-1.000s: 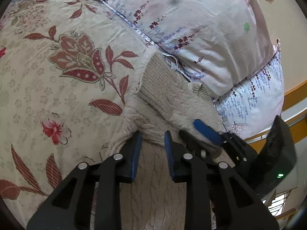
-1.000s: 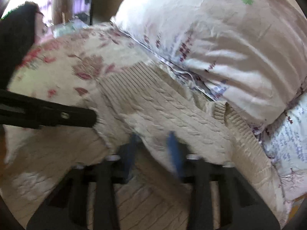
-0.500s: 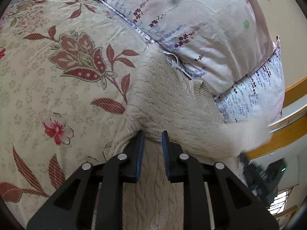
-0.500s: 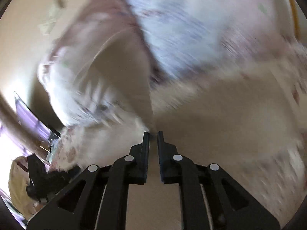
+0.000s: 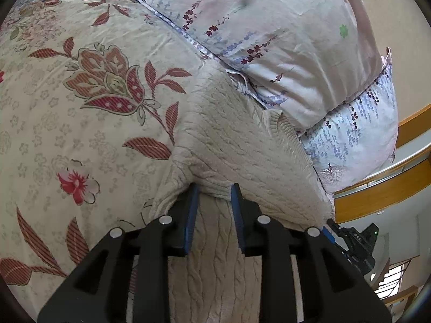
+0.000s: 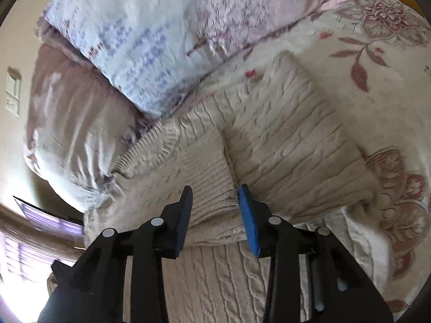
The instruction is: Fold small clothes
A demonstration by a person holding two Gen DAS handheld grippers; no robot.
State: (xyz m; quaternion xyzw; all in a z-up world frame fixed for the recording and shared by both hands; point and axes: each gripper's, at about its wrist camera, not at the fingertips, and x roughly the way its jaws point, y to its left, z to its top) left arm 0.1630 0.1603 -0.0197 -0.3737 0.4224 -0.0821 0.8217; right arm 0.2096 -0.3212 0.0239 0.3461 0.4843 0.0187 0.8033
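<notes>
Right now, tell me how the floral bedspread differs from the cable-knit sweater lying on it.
The floral bedspread is smooth, printed with red flowers and leaves; the cable-knit sweater is plain cream with raised knit ridges. The bedspread lies spread out flat; the sweater is folded over itself. Both share a pale cream base colour.

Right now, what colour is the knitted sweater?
Cream, with a cable-knit pattern; the sweater shows best in the left wrist view.

Right gripper [image 6: 215,197], jaws opening, above folded cream cable-knit sweater [image 6: 291,145] on floral bedspread [image 6: 377,102]; pillows [image 6: 161,40] beyond.
</notes>
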